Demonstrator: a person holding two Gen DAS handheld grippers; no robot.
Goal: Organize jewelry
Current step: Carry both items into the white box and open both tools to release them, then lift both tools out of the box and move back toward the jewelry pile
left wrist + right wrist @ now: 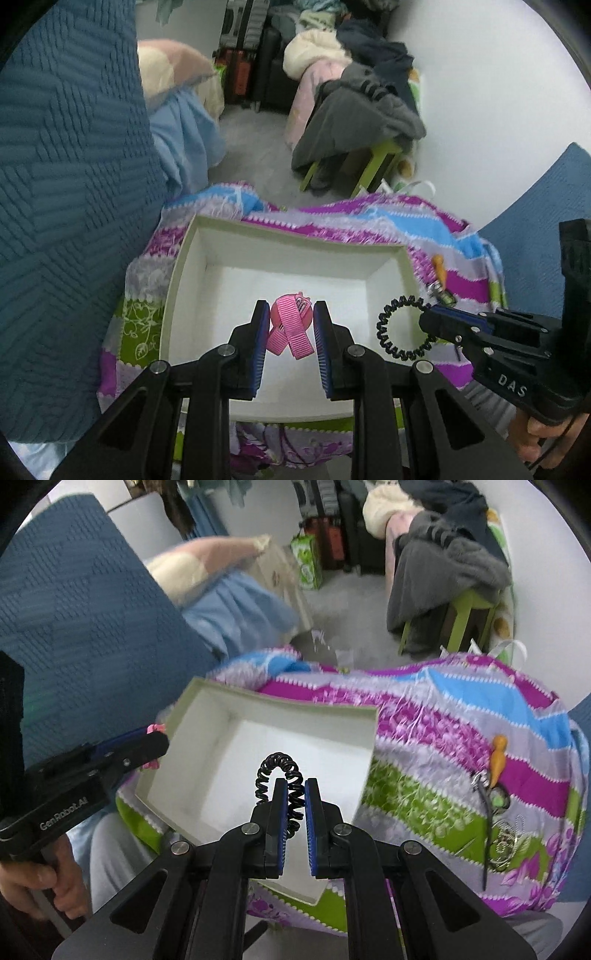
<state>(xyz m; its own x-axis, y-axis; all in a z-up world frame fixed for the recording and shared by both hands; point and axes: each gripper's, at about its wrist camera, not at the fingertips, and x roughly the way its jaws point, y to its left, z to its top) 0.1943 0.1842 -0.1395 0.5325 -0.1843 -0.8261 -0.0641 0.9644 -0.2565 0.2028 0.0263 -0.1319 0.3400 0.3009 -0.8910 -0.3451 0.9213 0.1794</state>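
Note:
A white open box (192, 266) (207, 716) lies on a patterned purple, blue and green cloth (461, 273) (443, 738). My left gripper (290, 314) is shut on a pink ribbon hair clip (290, 325) and holds it over the box's inside; in the right wrist view that gripper (157, 738) reaches in from the left by the box's near corner, a bit of pink showing. My right gripper (295, 786) is shut on a black spiral hair tie (275, 775) above the box; in the left wrist view the black spiral hair tie (400, 328) hangs at the box's right rim.
On the cloth to the right of the box lie an orange clip (496, 757) (439, 267), a thin dark hairpin (487, 834) and a silvery piece of jewelry (502, 840). Blue quilted cushions (66, 184) flank the cloth. A clothes-covered green stool (369, 162) stands behind.

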